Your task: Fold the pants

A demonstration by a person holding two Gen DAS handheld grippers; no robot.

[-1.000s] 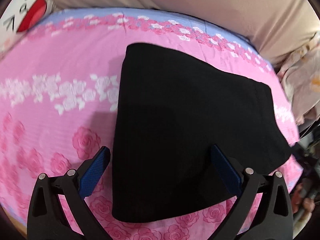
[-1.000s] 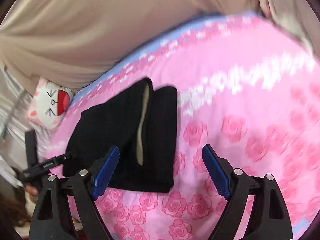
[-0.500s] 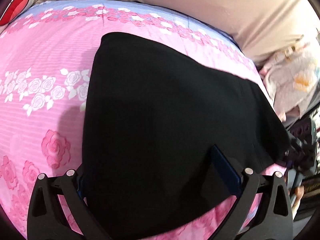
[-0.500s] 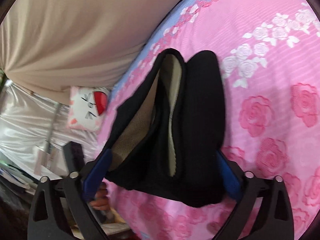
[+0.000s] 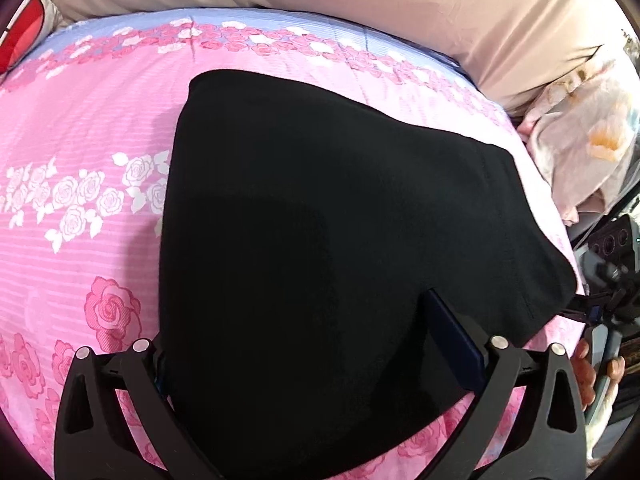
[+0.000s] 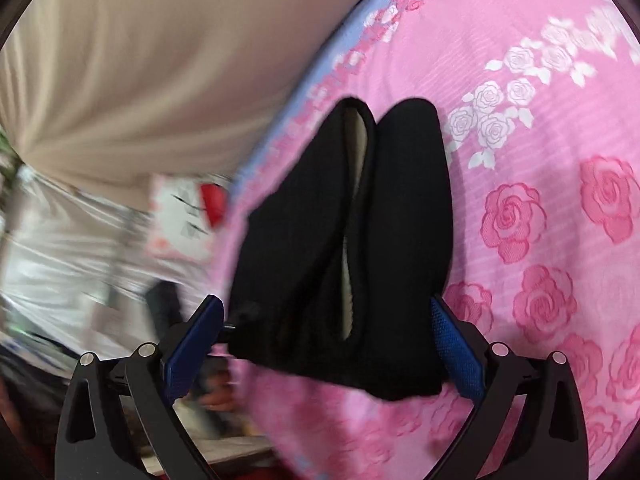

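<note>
The black pants (image 5: 328, 248) lie folded in a thick stack on the pink rose-print bed sheet (image 5: 80, 152). My left gripper (image 5: 308, 344) is open, low over the near edge of the stack, with its blue pads on either side and the left pad hidden behind the cloth. In the right wrist view the pants (image 6: 360, 240) show their layered end with a pale beige lining. My right gripper (image 6: 324, 332) is open with its blue pads straddling that end of the stack.
A beige curtain (image 5: 360, 0) hangs behind the bed. A white and red cushion (image 6: 188, 216) sits at the bed's far corner. A pale floral cloth (image 5: 580, 140) lies off the bed's right edge, where the other hand-held gripper (image 5: 604, 304) shows.
Both grippers have come down close to the folded pants. The right gripper swung from wide of the stack to straddling its end. Both stayed open.
</note>
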